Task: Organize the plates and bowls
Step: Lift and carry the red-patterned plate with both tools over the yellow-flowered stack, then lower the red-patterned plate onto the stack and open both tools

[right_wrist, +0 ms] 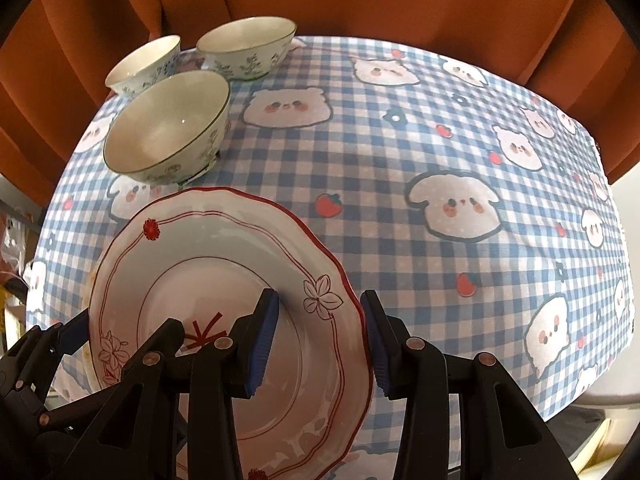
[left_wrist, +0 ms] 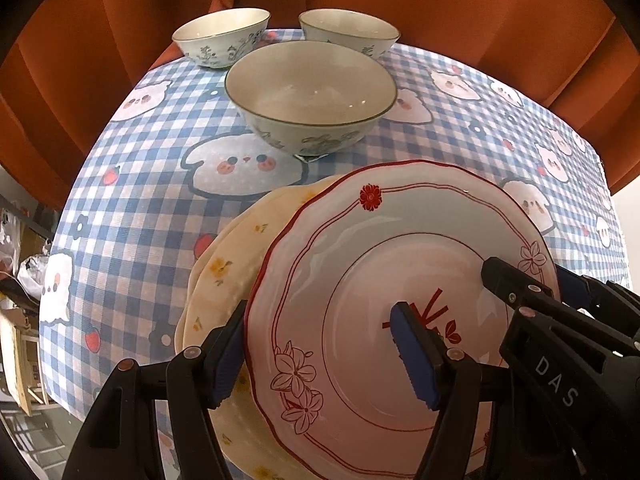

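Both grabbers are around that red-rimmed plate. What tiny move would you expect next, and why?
Probably pull both back off the red-rimmed plate: it already sits on the yellow plate, and both the left gripper and right gripper straddle its rim with fingers spread.

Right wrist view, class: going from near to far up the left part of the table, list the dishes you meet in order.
Red-rimmed plate → nearest bowl → the two floral bowls at the back, one on the left and one on the right.
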Motion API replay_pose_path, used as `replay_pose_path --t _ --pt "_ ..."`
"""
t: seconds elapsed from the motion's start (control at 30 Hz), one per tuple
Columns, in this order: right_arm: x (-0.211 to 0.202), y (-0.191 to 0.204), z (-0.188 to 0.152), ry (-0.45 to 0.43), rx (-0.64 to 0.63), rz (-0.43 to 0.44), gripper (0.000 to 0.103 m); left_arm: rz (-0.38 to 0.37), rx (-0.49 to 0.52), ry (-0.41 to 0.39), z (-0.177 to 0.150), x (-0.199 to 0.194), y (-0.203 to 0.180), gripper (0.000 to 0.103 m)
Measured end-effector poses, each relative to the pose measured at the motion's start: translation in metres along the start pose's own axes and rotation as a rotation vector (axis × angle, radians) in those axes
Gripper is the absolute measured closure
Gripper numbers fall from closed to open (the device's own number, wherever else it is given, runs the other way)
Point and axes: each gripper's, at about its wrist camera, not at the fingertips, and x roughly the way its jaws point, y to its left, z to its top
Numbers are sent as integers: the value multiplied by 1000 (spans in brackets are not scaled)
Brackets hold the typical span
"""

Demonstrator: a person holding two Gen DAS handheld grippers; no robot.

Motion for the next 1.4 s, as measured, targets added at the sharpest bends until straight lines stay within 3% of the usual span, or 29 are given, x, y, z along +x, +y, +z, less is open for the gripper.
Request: replay_pose_path --t 0.53,0.6,0.63,0.7,1.2,1.4 --pt "-1 -3 -6 -11 33 10 56 -19 17 -7 -1 2 2 34" --pt "-8 -7 -11 -32 39 5 61 -17 15 -8 -2 2 1 35" --pt "-8 -8 -12 -31 37 14 71 -17 16 -8 -2 2 1 35" --pt "-9 -8 -14 -32 36 27 71 -16 14 -5 -2 2 2 35" --pt "-2 16 -33 24 12 78 70 110 13 -39 -15 -12 21 35" --pt "0 25 -31 12 -27 4 70 139 40 -73 -16 -8 12 36"
